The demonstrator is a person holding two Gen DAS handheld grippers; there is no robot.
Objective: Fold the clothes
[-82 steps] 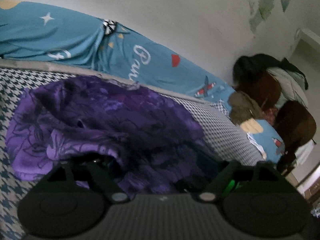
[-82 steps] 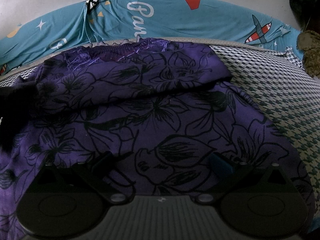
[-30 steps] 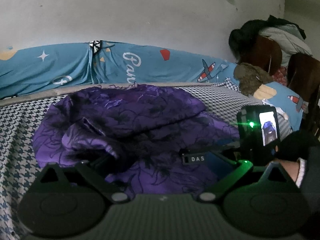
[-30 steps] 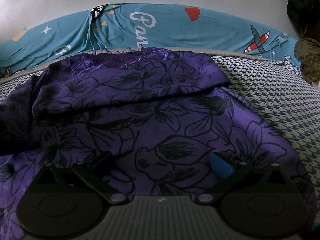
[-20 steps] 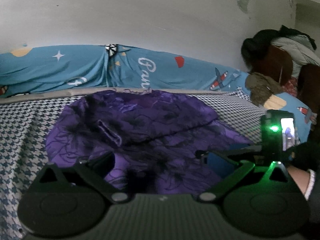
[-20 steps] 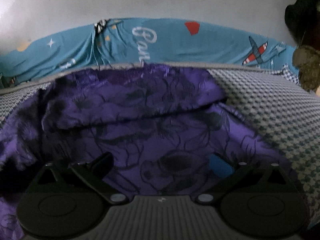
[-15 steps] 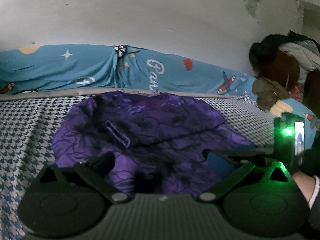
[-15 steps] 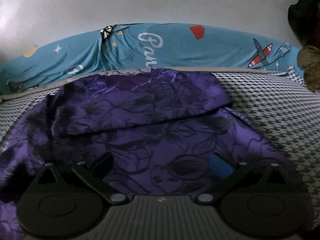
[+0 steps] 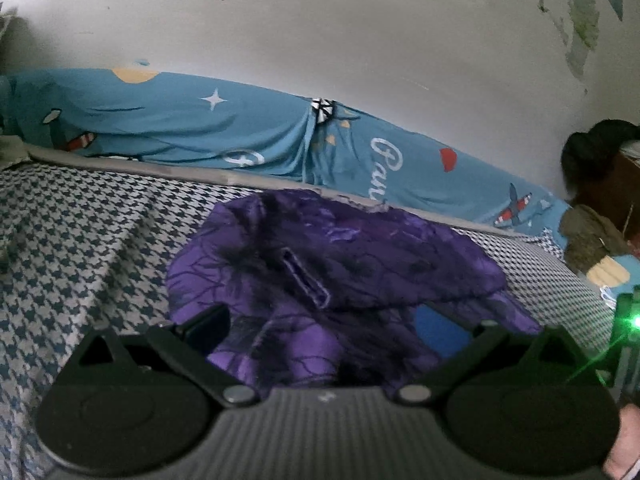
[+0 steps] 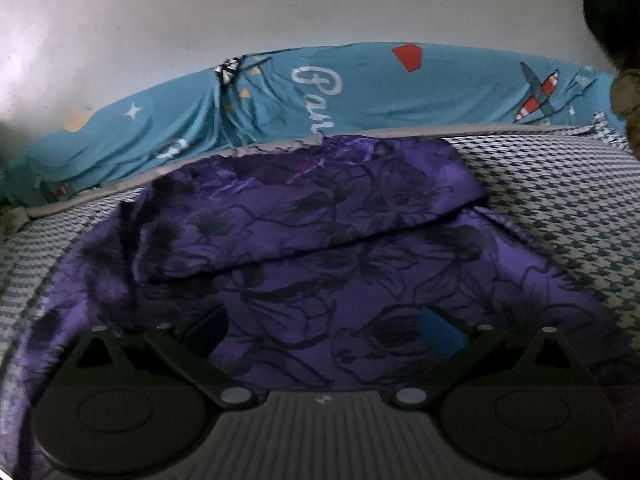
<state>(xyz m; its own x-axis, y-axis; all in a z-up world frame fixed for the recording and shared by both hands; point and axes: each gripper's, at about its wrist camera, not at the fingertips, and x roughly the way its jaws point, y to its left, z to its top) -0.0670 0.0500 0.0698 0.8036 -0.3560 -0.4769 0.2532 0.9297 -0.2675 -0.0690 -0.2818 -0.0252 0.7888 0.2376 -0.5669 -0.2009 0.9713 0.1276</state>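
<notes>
Two hand-held grippers are seen above a purple garment (image 9: 340,264) printed with black flowers, spread on the houndstooth bed cover (image 9: 88,240) with its far part folded over the near. The left hand-held gripper (image 9: 322,326) is held wide open, empty. The right hand-held gripper (image 10: 322,328) is likewise parted, gripping nothing.

A blue-and-white houndstooth bed cover (image 9: 100,240) spreads below a teal cartoon-printed sheet (image 9: 180,128) along the scuffed white wall (image 9: 320,32); dark piled clothes (image 9: 600,152) sit at right.
</notes>
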